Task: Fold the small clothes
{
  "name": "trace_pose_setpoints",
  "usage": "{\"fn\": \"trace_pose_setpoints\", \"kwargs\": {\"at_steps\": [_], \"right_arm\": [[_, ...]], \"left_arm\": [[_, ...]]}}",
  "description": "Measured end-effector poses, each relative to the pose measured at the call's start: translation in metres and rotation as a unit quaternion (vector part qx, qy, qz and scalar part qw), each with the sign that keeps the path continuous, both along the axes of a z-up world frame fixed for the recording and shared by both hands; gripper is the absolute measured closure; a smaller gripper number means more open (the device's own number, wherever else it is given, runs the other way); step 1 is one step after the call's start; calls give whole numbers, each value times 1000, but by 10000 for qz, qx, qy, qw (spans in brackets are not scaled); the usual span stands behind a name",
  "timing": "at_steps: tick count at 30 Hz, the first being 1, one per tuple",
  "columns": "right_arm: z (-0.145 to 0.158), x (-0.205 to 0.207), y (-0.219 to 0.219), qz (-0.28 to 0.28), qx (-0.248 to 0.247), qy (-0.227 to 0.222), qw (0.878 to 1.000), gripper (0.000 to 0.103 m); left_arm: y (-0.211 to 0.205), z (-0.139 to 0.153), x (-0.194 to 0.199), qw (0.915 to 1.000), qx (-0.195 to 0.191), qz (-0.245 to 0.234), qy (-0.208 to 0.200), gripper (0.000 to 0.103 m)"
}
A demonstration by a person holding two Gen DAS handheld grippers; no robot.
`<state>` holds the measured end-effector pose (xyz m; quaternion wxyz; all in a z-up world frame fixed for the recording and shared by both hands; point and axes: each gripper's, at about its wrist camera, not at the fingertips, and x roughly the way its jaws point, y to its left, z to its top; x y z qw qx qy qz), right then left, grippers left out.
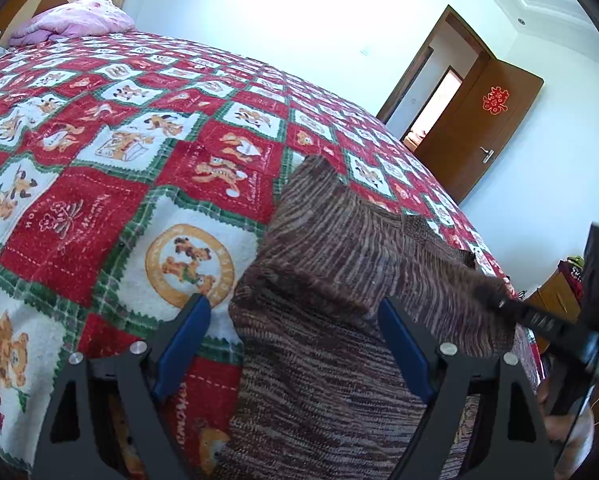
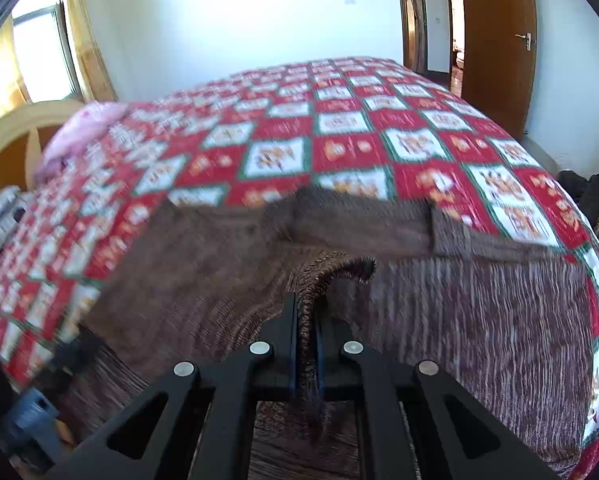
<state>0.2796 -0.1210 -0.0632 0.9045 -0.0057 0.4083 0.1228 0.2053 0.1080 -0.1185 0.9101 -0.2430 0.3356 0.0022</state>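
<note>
Support surface: bed (image 1: 179, 92), covered by red, white, green patchwork bedspread (image 2: 347, 148) with cartoon prints. Brown striped knit garment (image 1: 339, 248) lies spread on bedspread near edge. Pink bedding bundle (image 1: 75, 22) rests at headboard end.

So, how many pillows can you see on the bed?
1. A pink pillow lies at the far head end of the bed, by the headboard. The frame cuts off that end, so others may be hidden.
</note>
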Motion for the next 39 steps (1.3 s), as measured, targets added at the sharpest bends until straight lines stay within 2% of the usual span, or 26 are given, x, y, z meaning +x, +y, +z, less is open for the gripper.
{"fn": "trace_pose_setpoints", "kwargs": {"at_steps": [3, 5, 6, 8, 11, 13, 16, 20, 21, 23, 25, 27, 30, 32, 35, 37, 39], "right_arm": [[-16, 5, -8, -89, 35, 273, 9996, 94], [-20, 6, -21, -343, 193, 422, 9983, 79], [-18, 4, -29, -495, 286, 435, 9974, 76], [-12, -5, -41, -774, 350, 306, 9959, 76], [1, -25, -50, -861, 549, 132, 9947, 76], [6, -37, -48, -734, 702, 87, 9948, 76], [3, -46, -24, -207, 715, 226, 9970, 76], [-21, -47, -3, 52, 150, 512, 9986, 76], [-22, -50, -3, 48, 62, 421, 9991, 76], [-23, -52, -7, 10, -30, 458, 9989, 75], [-23, -56, -13, 7, 67, 516, 9986, 68], [-24, -63, -20, 89, 115, 598, 9981, 68], [-19, -69, -20, 133, -184, 668, 9975, 69], [-6, -70, -26, -37, -177, 494, 9986, 69], [14, -67, -38, -343, 43, 140, 9993, 69], [22, -62, -38, -311, 194, 44, 9993, 69], [22, -55, -29, -162, 102, 22, 9998, 69]], "left_arm": [[-1, 0, 1, 10000, 27, 0, 13, 15], [0, 0, 1, 10000, 33, 0, 16, 15], [0, 0, 1, 10000, 30, -1, 15, 15], [0, 0, 1, 10000, 33, -2, 14, 14], [-1, 0, 1, 10000, 46, -3, 16, 14], [-1, 0, 2, 10000, 52, -5, 18, 14], [-2, 0, 3, 10000, 80, -7, 33, 14], [-3, 0, 4, 9999, 112, -8, 52, 14], [-3, 0, 4, 9999, 116, -8, 56, 14], [-3, 0, 4, 9999, 131, -14, 67, 13], [-3, 0, 4, 9999, 127, -15, 68, 13], [-3, 0, 4, 9999, 117, -16, 64, 13], [-2, 1, 3, 9999, 85, -12, 69, 13], [-1, 3, 0, 9999, 68, 13, 125, 13], [1, 11, -8, 9991, 241, 72, 343, 13], [5, 15, -14, 9971, 533, 232, 491, 13], [13, 18, -17, 9950, 713, 380, 579, 13]]}}
